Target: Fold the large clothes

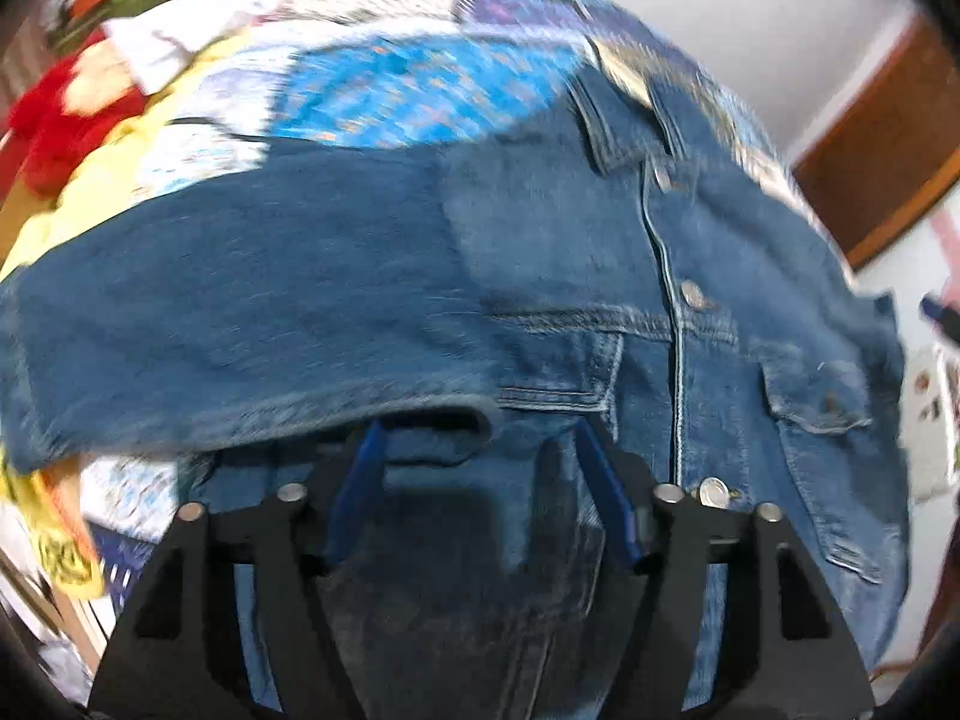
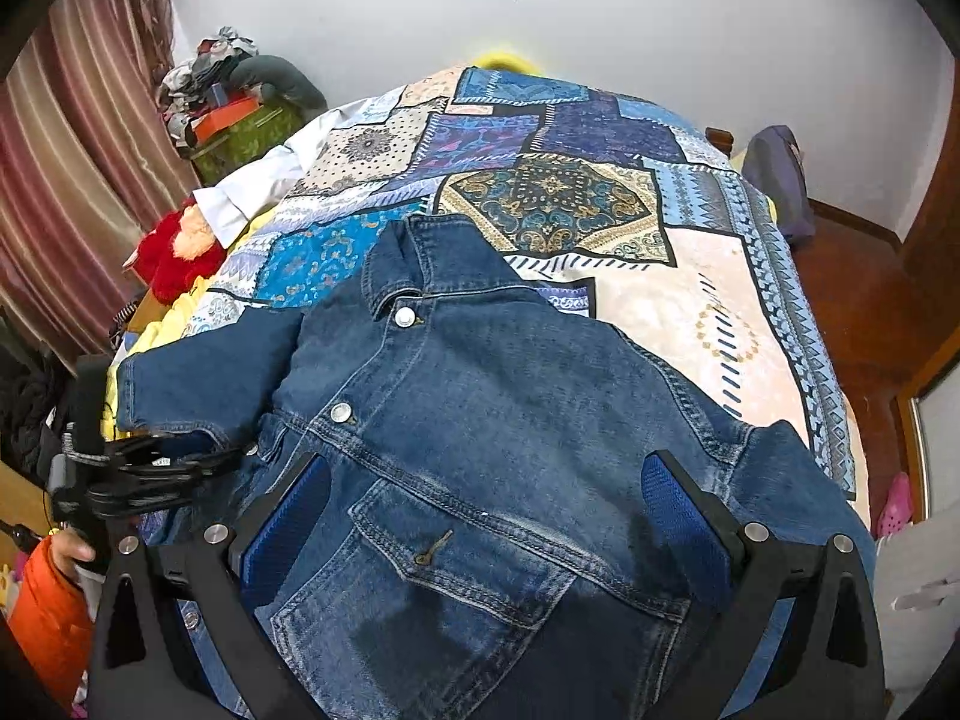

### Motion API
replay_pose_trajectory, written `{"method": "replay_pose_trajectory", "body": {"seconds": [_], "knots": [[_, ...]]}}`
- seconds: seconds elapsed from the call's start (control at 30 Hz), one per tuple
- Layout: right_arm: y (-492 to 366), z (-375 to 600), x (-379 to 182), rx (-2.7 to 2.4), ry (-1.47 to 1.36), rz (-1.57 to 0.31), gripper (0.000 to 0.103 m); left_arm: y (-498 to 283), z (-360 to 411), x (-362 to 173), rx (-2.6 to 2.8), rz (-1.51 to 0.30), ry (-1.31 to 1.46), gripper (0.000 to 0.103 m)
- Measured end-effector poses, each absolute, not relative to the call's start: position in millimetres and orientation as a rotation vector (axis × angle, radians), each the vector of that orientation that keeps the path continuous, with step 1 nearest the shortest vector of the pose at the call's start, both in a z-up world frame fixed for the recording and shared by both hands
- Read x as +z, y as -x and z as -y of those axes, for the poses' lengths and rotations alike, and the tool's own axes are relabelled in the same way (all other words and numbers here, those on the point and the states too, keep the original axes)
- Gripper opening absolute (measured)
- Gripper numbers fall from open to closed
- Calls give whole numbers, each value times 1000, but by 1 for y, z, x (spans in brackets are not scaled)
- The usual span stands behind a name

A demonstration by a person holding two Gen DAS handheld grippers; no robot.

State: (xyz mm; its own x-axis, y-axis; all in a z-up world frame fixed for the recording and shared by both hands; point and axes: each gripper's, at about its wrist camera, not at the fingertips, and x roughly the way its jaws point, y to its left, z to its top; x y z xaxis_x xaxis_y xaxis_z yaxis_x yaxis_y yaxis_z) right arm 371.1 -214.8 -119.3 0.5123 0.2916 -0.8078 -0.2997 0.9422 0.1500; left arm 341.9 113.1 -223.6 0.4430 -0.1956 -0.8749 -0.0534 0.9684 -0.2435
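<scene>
Here the denim jacket (image 2: pixel 480 420) lies front-up, buttoned, on the near part of the patchwork bedspread (image 2: pixel 600 192), and the sleeve (image 1: pixel 240 312) at the left is folded across its chest. The left gripper (image 1: pixel 480 492) stands open, empty, just above the denim; the right gripper (image 2: pixel 486 516) hovers open too. Next, probably, the other sleeve: grasp its cuff and carry it inward.

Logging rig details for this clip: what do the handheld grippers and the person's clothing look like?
Both the left gripper and right gripper have black angular frames with silver bolt heads and blue textured pads on the fingers. An orange sleeve shows.
</scene>
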Motion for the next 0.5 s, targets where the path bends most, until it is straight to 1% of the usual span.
{"method": "replay_pose_trajectory", "body": {"seconds": [0.07, 0.13, 0.2, 0.33, 0.5], "knots": [[-371, 210, -121, 365, 6, -970, 103, -329, -134, -213, -41, -1081, 303, 67], [-372, 204, -123, 379, 2, -977, 103, -317, -156, -207, 12, -1050, 364, 73], [-373, 196, -126, 396, 2, -987, 103, -308, -183, -206, 57, -1028, 440, 74], [-375, 181, -129, 417, 7, -999, 103, -297, -232, -224, 84, -1042, 619, 74], [-374, 171, -127, 435, -6, -1000, 103, -298, -268, -250, 131, -1025, 774, 73]]}}
